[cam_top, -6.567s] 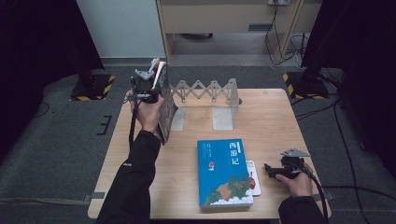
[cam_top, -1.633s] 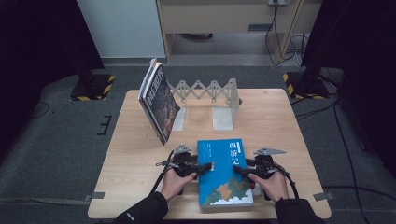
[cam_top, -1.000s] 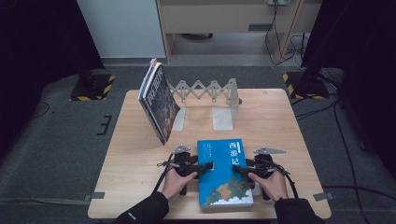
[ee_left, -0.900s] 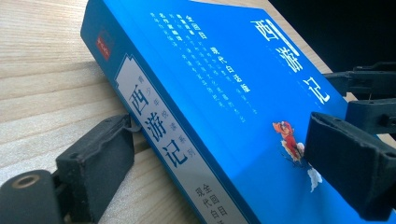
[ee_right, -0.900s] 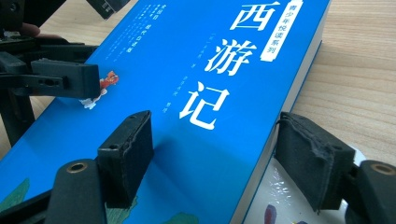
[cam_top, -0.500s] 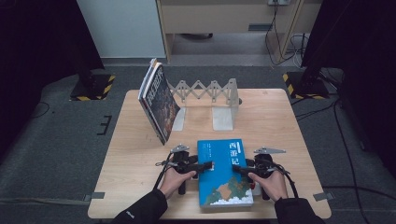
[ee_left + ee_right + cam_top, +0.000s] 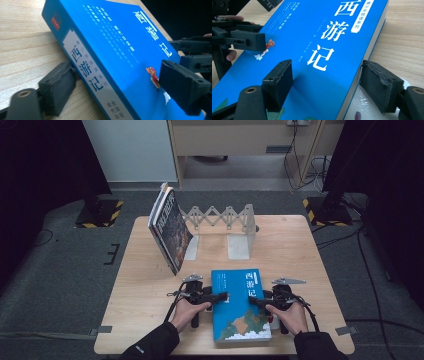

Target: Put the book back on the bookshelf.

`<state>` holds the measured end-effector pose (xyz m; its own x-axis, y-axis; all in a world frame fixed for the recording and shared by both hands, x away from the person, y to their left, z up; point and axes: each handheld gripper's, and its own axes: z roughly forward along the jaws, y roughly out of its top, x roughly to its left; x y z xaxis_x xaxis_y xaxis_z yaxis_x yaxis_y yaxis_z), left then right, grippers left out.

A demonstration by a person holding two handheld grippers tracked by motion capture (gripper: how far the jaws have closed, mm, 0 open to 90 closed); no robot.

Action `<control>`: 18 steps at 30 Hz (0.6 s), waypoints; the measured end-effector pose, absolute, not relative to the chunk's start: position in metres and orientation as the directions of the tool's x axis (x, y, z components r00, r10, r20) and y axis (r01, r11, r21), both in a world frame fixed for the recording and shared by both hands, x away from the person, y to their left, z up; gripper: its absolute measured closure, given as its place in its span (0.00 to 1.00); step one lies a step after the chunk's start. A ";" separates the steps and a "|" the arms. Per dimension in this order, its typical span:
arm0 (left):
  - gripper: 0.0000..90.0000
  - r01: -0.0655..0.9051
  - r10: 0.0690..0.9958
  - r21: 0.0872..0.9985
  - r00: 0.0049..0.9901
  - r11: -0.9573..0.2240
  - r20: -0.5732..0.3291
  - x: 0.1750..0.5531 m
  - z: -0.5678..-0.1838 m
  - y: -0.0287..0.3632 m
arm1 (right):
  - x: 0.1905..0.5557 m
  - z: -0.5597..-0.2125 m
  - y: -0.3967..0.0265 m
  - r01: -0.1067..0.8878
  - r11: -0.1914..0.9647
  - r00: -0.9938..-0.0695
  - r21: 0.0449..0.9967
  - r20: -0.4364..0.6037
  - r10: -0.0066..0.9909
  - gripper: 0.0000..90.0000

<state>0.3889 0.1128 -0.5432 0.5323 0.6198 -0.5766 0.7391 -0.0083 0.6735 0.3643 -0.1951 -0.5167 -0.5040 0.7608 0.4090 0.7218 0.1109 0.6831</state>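
A blue book (image 7: 241,304) lies flat at the near edge of the wooden table (image 7: 310,255), its cover reading 西游记 in white, with the same three characters down a pale label on its spine. The left gripper (image 7: 221,297) straddles the book's spine edge, one jaw on the cover, one low against the spine by the tabletop; whether the pads press I cannot tell. The right gripper (image 7: 254,301) straddles the book's opposite, page edge, jaws spread, one above the cover and one beside the pages. Beyond the book stands an accordion bookstand (image 7: 222,215), with a dark-covered book (image 7: 170,227) leaning at its left end.
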 end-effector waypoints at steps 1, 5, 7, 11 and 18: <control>0.18 0.745 0.618 0.667 0.525 -0.002 -0.585 0.389 -0.543 0.113 | 0.365 -0.517 -0.195 0.721 0.111 -0.505 0.683 0.409 0.760 0.29; 0.25 0.771 0.593 0.636 0.503 0.019 -0.629 0.390 -0.544 0.115 | 0.365 -0.517 -0.196 0.722 0.112 -0.507 0.682 0.412 0.757 0.29; 0.27 0.782 0.585 0.623 0.495 0.023 -0.643 0.391 -0.544 0.116 | 0.365 -0.517 -0.196 0.722 0.113 -0.508 0.682 0.412 0.756 0.29; 0.31 0.805 0.565 0.592 0.472 0.036 -0.677 0.392 -0.545 0.117 | 0.365 -0.517 -0.196 0.722 0.114 -0.509 0.683 0.412 0.756 0.29; 0.38 0.801 0.530 0.598 0.500 0.016 -0.685 0.391 -0.539 0.116 | 0.366 -0.518 -0.196 0.721 0.114 -0.512 0.684 0.414 0.753 0.29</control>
<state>0.3914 0.1156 -0.5388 0.5004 0.5296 -0.6849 0.8015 0.0158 0.5978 0.3660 -0.1963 -0.5180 -0.5119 0.7529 0.4137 0.7206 0.1142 0.6838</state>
